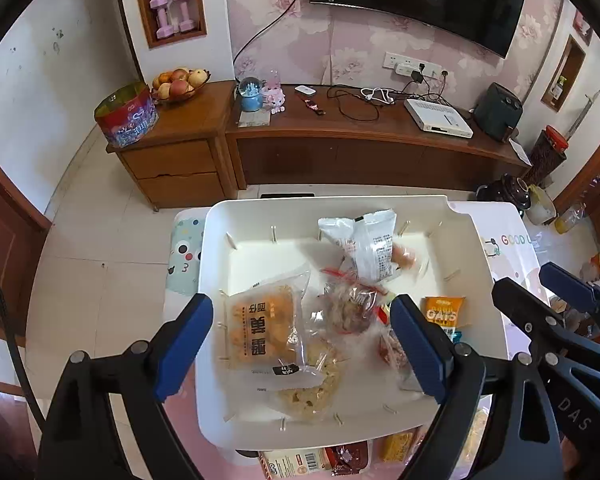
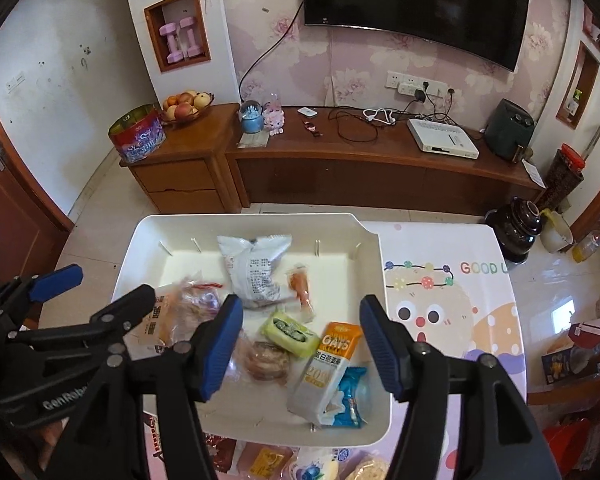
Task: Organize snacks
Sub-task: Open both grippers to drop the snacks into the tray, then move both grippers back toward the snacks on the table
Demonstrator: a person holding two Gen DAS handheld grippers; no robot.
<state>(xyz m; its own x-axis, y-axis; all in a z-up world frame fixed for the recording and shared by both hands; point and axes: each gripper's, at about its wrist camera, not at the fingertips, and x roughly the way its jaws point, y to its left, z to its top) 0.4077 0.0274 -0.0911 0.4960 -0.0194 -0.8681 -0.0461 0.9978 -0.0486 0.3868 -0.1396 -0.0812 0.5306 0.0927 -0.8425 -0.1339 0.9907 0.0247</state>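
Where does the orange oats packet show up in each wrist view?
Left wrist: the oats packet lies at the right of the white tray, just right of the left gripper's right finger.
Right wrist: the oats packet lies lower centre, between the right gripper's fingers.
Shared landmark: the white-grey snack bag at the tray's far side.

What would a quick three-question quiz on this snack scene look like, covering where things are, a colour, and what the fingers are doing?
1. Where does the OATS packet lie?
A. in the white tray
B. on the floor
C. on the TV cabinet

2. What colour are the dumbbells in the wall niche?
A. green
B. pink
C. black

3. How is the right gripper?
A. shut on a packet
B. out of view
C. open, holding nothing

Key: 1 A, it rests inside the tray walls; 2 B, both look pale pink; 3 C, the blue fingers stand apart above the snacks.
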